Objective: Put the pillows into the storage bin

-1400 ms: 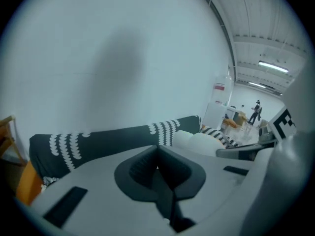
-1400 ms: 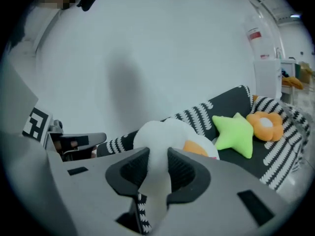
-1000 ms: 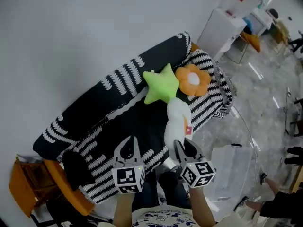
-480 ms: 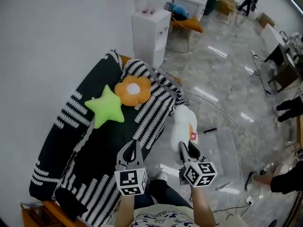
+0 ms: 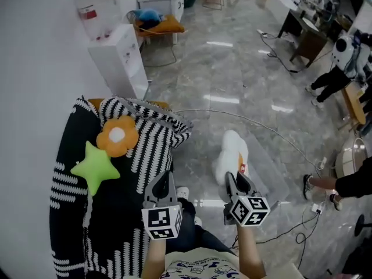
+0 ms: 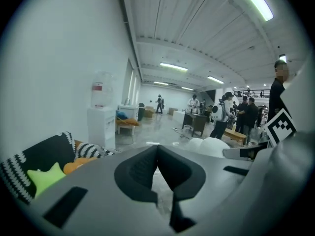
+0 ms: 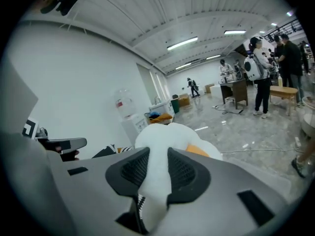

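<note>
The white pillow (image 5: pixel 231 156), plush and rounded with an orange patch, is pinched at its near end between the jaws of the right gripper (image 5: pixel 235 183) and juts out ahead of them above the floor (image 5: pixel 244 86). The left gripper (image 5: pixel 162 183), just beside, has its jaws pressed together, empty. To its left, a green star pillow (image 5: pixel 95 167) and an orange flower pillow (image 5: pixel 118 136) lie on the striped sofa (image 5: pixel 154 150).

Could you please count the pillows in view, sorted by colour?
Green star pillow: 1
Orange flower pillow: 1
White pillow, held in the right gripper: 1
Total: 3
</note>
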